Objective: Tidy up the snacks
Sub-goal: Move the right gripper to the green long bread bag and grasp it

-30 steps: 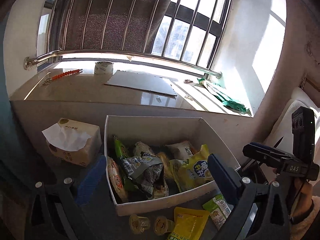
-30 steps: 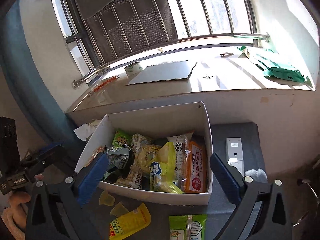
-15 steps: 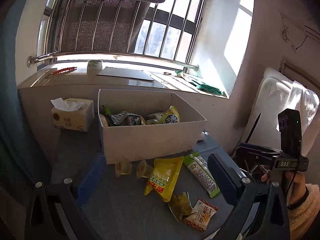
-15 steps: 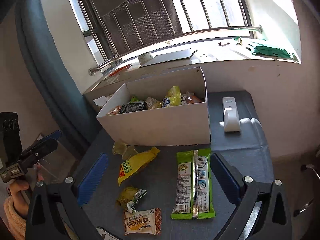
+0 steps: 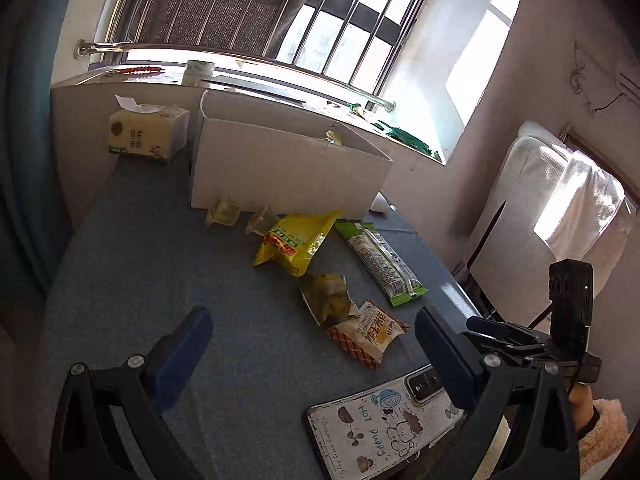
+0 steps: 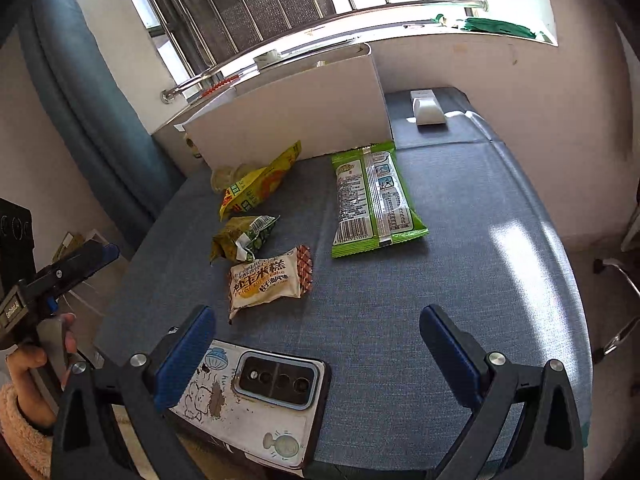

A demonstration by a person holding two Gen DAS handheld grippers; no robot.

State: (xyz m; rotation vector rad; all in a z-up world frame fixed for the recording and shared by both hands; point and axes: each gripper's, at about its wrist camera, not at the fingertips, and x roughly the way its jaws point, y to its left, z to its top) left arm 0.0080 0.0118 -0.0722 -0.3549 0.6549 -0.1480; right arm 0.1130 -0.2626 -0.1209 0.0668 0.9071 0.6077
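A white cardboard box [image 5: 288, 168] [image 6: 304, 116] stands at the far end of the blue-grey table [image 5: 160, 264]. In front of it lie two small jelly cups [image 5: 224, 211], a yellow bag [image 5: 294, 242] [image 6: 256, 188], a long green packet [image 5: 382, 260] [image 6: 374, 200], a crumpled olive wrapper [image 5: 326, 296] [image 6: 240, 236] and a beige rice-cake packet [image 5: 368, 334] [image 6: 266, 280]. My left gripper [image 5: 312, 354] hangs open over the near table edge. My right gripper [image 6: 316, 344] is open too, empty, just short of the rice-cake packet.
A phone [image 5: 380, 428] [image 6: 256, 396] in a cartoon case lies at the near edge between the fingers. A tissue box [image 5: 148, 132] stands left of the white box; a white remote [image 6: 428, 110] rests to its right. A windowsill [image 5: 240, 80] runs behind; a white chair [image 5: 540, 216] is at right.
Both grippers have pulled back and lowered from above the box toward the near table edge. The box's inside has dropped out of sight, and the loose snacks and phone came into view.
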